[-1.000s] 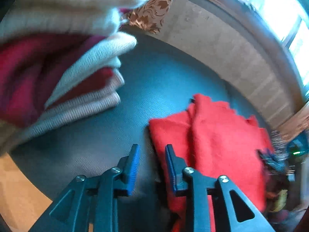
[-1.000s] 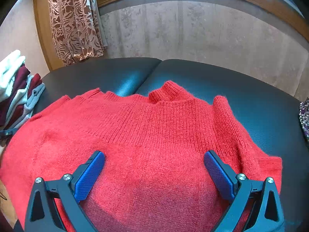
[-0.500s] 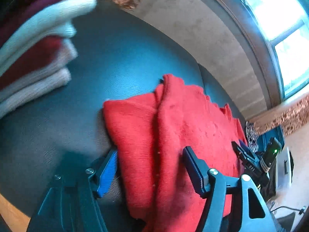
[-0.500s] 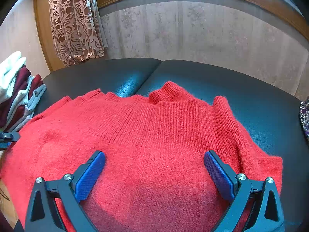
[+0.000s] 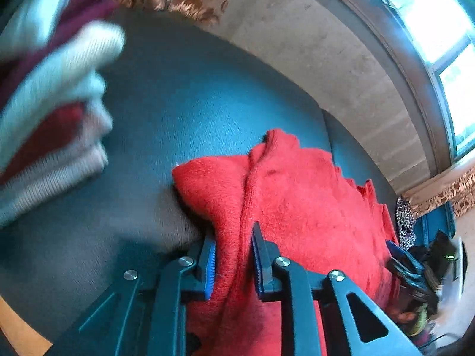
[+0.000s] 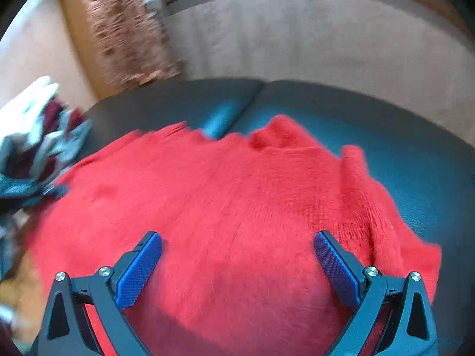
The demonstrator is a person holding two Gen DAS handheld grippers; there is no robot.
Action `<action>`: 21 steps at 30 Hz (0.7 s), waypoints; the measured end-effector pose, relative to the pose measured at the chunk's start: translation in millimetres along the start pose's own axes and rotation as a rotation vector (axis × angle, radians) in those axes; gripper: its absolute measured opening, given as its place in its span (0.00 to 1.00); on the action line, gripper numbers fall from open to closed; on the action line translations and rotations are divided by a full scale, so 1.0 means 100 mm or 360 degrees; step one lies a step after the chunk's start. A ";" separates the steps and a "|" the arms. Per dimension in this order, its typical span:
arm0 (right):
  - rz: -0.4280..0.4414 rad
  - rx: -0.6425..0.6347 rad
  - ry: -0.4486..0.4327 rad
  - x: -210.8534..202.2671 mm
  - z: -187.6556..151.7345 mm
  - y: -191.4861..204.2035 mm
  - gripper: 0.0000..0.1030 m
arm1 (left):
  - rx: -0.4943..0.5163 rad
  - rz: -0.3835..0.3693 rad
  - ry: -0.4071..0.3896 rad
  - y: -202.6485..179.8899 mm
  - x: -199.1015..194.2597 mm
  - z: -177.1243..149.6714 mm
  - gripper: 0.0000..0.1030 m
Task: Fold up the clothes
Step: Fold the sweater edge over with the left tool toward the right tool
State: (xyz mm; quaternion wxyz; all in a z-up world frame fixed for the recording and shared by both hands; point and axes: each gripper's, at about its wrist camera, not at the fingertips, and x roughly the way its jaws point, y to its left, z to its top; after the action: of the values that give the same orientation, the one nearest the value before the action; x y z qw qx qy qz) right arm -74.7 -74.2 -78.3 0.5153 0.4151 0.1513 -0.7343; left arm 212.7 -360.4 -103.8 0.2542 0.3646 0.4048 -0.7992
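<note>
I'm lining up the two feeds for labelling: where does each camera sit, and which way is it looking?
Left wrist: on the left claw, looking down along its fingers, which pinch an edge fold of the red sweater; folded pile beyond.
Right wrist: on the right claw, fingers wide apart over the sweater, facing the wall.
Shared: sweater, dark sofa, pile, each other's claw.

The red sweater (image 6: 237,201) is fuzzy knitted wool, matt. Under it, the dark cushion (image 5: 184,112) looks like smooth leather with a soft shine. At nine o'clock, the folded clothes (image 5: 50,136) are ribbed knit. The gripper pads (image 6: 139,270) are blue, finely textured.
</note>
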 end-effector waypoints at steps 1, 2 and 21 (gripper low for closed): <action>0.0077 -0.0009 0.0022 -0.13 0.00 -0.06 1.00 | 0.0023 0.0003 -0.0002 -0.03 -0.02 0.02 0.18; 0.0106 -0.0038 0.0035 -0.26 0.00 -0.11 1.00 | 0.0048 0.0007 0.0001 -0.05 -0.05 0.05 0.18; 0.0315 -0.0507 0.0534 -0.19 -0.22 -0.16 1.00 | 0.0102 0.0133 0.0021 -0.25 -0.10 0.24 0.17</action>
State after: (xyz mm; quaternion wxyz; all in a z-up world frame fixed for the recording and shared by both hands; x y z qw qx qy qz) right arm -76.4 -41.7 -80.5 0.6113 0.4576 0.3071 -0.5679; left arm 192.0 -365.5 -74.8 0.2728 0.3943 0.3649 -0.7981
